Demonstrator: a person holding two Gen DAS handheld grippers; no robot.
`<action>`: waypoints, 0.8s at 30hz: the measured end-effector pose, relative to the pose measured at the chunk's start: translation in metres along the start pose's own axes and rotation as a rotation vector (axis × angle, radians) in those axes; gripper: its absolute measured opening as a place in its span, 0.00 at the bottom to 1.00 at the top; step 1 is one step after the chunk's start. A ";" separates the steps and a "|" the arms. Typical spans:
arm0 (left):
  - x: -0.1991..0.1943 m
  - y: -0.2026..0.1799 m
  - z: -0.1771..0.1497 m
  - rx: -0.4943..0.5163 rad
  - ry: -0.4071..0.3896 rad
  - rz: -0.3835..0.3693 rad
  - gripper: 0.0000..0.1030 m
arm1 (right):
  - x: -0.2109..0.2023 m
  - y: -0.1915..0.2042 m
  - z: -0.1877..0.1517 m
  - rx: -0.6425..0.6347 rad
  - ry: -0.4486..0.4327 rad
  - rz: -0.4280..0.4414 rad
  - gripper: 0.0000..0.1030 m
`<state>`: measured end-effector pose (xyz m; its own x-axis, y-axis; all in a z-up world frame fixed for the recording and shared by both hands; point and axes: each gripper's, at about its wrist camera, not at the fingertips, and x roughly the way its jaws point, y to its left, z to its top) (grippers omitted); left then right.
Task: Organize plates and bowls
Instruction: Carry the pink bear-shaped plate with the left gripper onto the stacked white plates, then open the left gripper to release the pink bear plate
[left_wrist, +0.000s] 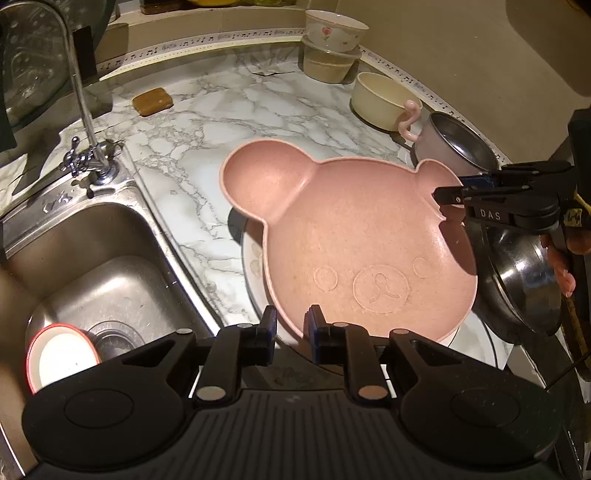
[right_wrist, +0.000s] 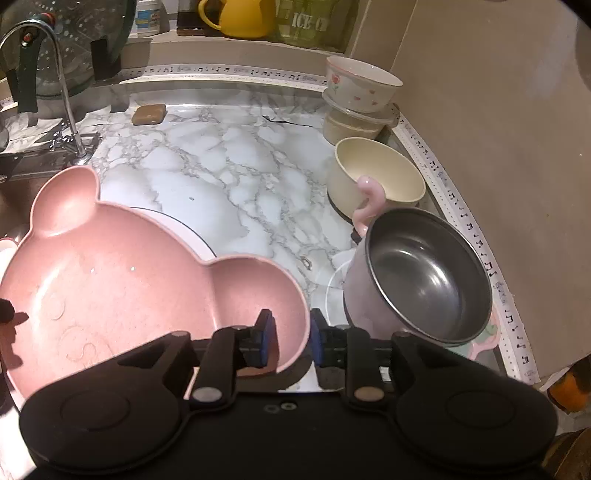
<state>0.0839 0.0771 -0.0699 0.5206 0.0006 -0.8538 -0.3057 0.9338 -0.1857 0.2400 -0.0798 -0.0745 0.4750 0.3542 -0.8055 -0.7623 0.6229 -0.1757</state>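
Observation:
A pink bear-shaped plate (left_wrist: 354, 236) lies on top of a white plate (left_wrist: 255, 258) on the marble counter. It also shows in the right wrist view (right_wrist: 122, 288). My left gripper (left_wrist: 290, 325) straddles the plate's near rim with its jaws a small gap apart, and I cannot tell whether they pinch it. My right gripper (right_wrist: 288, 332) has its jaws on either side of the plate's ear rim; in the left wrist view it (left_wrist: 447, 195) sits at that ear. A steel-lined pink cup (right_wrist: 421, 277) stands to the right.
A cream bowl (right_wrist: 380, 177) and a stack of flowered bowls (right_wrist: 358, 92) stand at the back right. A steel sink (left_wrist: 92, 258) with a red-rimmed bowl (left_wrist: 59, 354) and a faucet (left_wrist: 85, 110) lie to the left. A brown sponge (left_wrist: 152, 100) lies at the back. A steel lid (left_wrist: 517, 280) leans at the right.

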 end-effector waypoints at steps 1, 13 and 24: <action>-0.001 0.001 0.000 -0.004 -0.001 -0.003 0.17 | 0.000 0.001 0.000 -0.002 -0.002 -0.001 0.27; -0.018 0.000 0.000 -0.016 -0.063 -0.044 0.40 | -0.009 -0.001 -0.004 0.030 0.008 0.027 0.58; -0.027 -0.022 0.007 0.045 -0.133 -0.072 0.57 | -0.045 -0.004 -0.018 0.074 -0.028 0.064 0.63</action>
<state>0.0826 0.0594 -0.0395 0.6421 -0.0226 -0.7663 -0.2293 0.9481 -0.2201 0.2138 -0.1104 -0.0476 0.4393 0.4132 -0.7977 -0.7571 0.6482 -0.0812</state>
